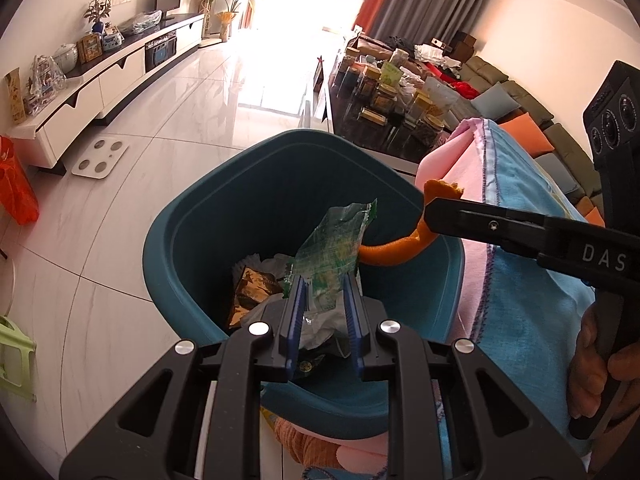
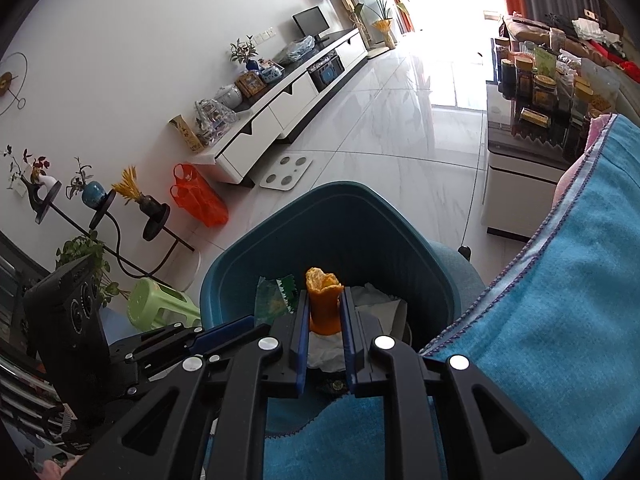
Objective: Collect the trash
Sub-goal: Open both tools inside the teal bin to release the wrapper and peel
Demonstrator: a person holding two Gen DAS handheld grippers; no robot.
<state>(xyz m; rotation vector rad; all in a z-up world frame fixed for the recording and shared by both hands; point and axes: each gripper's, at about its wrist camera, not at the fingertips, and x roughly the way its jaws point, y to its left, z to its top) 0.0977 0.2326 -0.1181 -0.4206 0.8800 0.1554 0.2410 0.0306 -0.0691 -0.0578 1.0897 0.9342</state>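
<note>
A teal trash bin (image 1: pixel 192 240) stands on the floor below both grippers; it also shows in the right wrist view (image 2: pixel 240 280). It holds crumpled paper and wrappers (image 1: pixel 252 284). My left gripper (image 1: pixel 323 280) is shut on a green plastic wrapper (image 1: pixel 336 240) and holds it over the bin. My right gripper (image 2: pixel 325 300) is shut on a strip of orange peel (image 2: pixel 323 292) over the bin. In the left wrist view the right gripper (image 1: pixel 430 208) comes in from the right with the peel (image 1: pixel 396 250) hanging from it. The left gripper's wrapper shows in the right wrist view (image 2: pixel 274 300).
A blue and pink cloth (image 1: pixel 520 240) covers the surface to the right of the bin. A dark coffee table (image 1: pixel 360 128) crowded with jars stands beyond. A white scale (image 1: pixel 100 158), an orange bag (image 2: pixel 198 196), a green stool (image 2: pixel 160 306) and a TV cabinet (image 1: pixel 112 80) are on the left.
</note>
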